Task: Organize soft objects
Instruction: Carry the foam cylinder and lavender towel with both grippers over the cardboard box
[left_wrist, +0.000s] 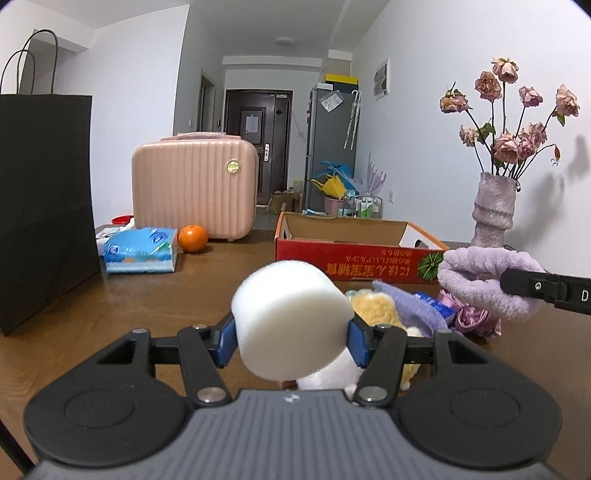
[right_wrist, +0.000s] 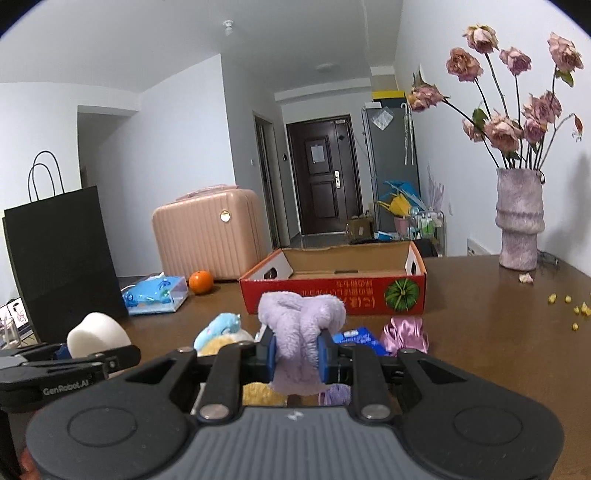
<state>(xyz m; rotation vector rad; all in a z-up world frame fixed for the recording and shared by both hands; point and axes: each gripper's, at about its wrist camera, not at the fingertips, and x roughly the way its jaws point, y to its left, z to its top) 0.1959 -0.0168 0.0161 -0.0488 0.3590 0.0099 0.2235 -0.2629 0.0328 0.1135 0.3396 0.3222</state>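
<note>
Both tongs carry loads short of the red cardboard box (right_wrist: 332, 286): left tongs (left_wrist: 291, 338) clamp a white foam cylinder (left_wrist: 290, 321), right tongs (right_wrist: 295, 356) pinch a lilac fluffy cloth (right_wrist: 301, 328), nearer the box's front wall.

On the table (right_wrist: 480, 332) my box (right_wrist: 332, 291) sits ahead; the soft pile (right_wrist: 404, 334) lies before it; the vase (right_wrist: 519, 221) stands to its right; orange (right_wrist: 201, 281), tissues (right_wrist: 155, 295) and bag (right_wrist: 62, 258) lie left; the case (right_wrist: 210, 236) stands behind the orange.
</note>
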